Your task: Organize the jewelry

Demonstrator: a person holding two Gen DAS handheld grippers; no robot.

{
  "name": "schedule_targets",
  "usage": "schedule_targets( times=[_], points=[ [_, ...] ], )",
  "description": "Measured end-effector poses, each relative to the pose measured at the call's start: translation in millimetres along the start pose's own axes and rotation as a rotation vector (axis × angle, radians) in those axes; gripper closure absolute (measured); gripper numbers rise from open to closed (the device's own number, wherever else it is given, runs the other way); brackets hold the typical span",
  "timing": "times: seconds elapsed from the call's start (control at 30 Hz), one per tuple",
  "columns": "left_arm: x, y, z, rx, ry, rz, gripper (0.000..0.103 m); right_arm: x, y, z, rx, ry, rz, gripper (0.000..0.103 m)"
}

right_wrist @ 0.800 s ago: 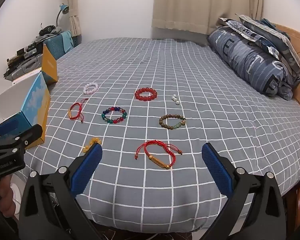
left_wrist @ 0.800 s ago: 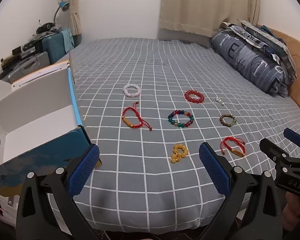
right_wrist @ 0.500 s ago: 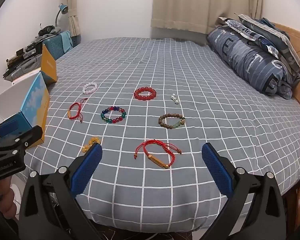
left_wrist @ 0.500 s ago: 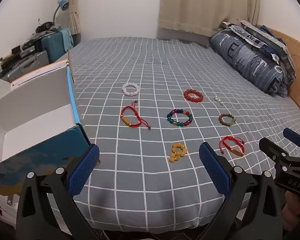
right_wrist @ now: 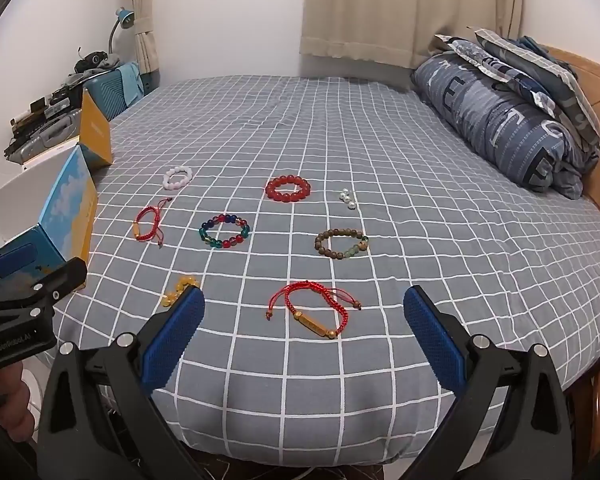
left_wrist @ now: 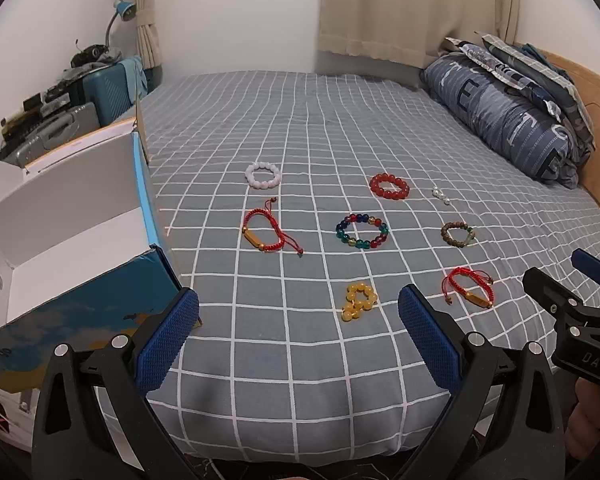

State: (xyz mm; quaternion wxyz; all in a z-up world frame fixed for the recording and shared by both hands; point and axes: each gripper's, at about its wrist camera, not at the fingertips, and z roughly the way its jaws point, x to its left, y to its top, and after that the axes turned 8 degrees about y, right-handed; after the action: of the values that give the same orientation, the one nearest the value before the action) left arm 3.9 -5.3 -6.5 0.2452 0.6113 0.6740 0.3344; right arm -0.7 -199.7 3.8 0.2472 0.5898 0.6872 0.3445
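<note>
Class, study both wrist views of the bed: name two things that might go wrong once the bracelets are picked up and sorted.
1. The red cord bracelet lies flat on the soft checked bedsheet; the open right hand-held gripper may pinch fabric along with it.
2. The yellow bead bracelet lies bunched up, so the open left hand-held gripper might catch only a few beads and drop it.

Matt cloth bedsheet (left_wrist: 300, 140), glossy beaded bracelets (left_wrist: 362, 231)

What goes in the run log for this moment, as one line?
phase: start | left gripper: jaws open, holds nothing | right gripper: jaws open, holds nothing | bracelets: all on bed | box: open, left
</note>
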Motion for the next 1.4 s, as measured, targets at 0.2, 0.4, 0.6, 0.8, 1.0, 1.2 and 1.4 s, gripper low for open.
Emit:
schedule_targets(
  times=[0.2, 0.4, 0.6, 0.8, 1.0, 1.2, 1.4],
  points=[
    [0.3, -0.3, -1.0, 0.002, -0.001, 0.000, 0.006, 0.0, 1.1, -0.5, 0.001, 0.000, 0.002, 0.007],
    [0.1, -0.6, -1.8, 0.002, -0.005, 0.007, 0.006, 0.2, 1.9, -0.7, 0.005, -0.002, 0.003, 0.007],
    [-2.0, -1.2, -1.5, -0.002, 0.000, 0.012, 0.006, 0.1, 2.9, -2.0, 0.005, -0.002, 0.003, 0.007],
    [-1.7, -1.4, -1.7, -0.001, 0.002, 0.014, 0.006, 0.6, 2.7, -2.5, 0.005, -0.003, 0.003, 0.007],
    [-1.7, -2.1, -0.7, 0.003, -0.001, 0.015, 0.006, 0.9, 2.6, -2.4, 0.005, -0.007, 0.004, 0.007],
    [-1.6, -3.2, -0.3, 0.002, -0.003, 0.018, 0.006, 1.1, 1.7, -1.3, 0.006, -0.007, 0.005, 0.007],
    [-3.7, -3.0, -0.7, 0.001, 0.002, 0.021, 0.006, 1.2, 2.1, -0.5, 0.007, -0.009, 0.005, 0.007]
  ],
)
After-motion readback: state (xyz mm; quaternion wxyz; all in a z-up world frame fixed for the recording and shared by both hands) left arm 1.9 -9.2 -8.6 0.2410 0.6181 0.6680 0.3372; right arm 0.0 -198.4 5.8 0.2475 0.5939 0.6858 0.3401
